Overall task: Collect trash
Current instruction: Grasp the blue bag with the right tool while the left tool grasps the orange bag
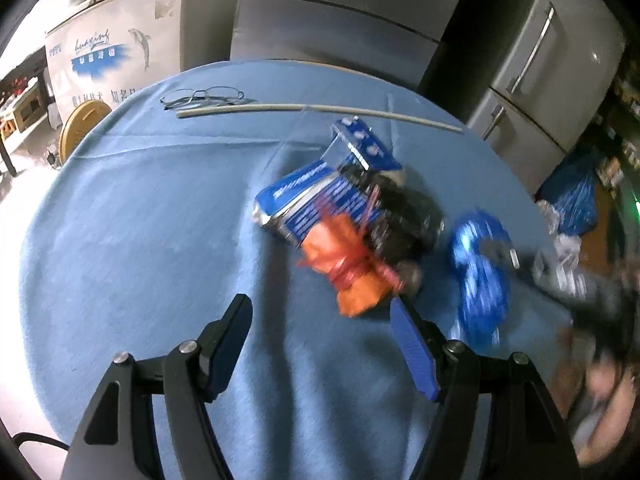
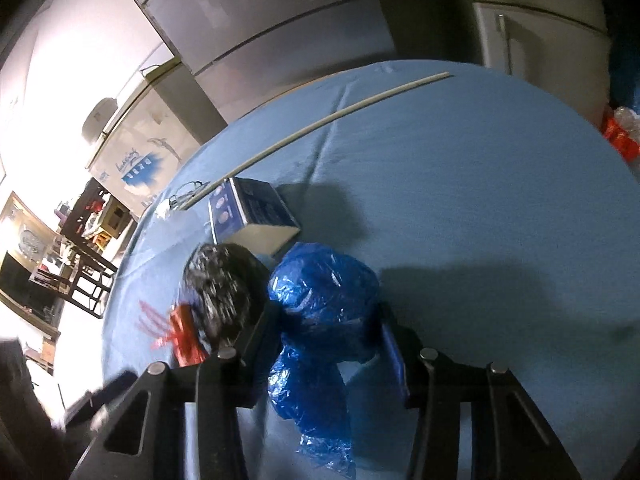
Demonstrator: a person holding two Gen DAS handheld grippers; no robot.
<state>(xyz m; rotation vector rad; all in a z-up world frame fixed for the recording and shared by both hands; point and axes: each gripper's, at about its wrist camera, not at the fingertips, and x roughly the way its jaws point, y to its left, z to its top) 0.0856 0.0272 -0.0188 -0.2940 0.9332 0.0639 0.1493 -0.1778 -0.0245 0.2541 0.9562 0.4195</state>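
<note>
Closing around the crumpled blue plastic bag (image 2: pixel 324 300) just right of the trash heap (image 1: pixel 352 232) on the bench (image 1: pixel 140 220), the right gripper (image 2: pixel 326 344) risks thin film slipping free, while the left gripper (image 1: pixel 320 320) hovers apart.

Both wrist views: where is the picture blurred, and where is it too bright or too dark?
Left wrist view: the trash pile and the blue plastic bag are smeared by motion; the left claw is sharp. Right wrist view: the bag is sharper; the room at the left is washed out, and the corners are dark.
</note>
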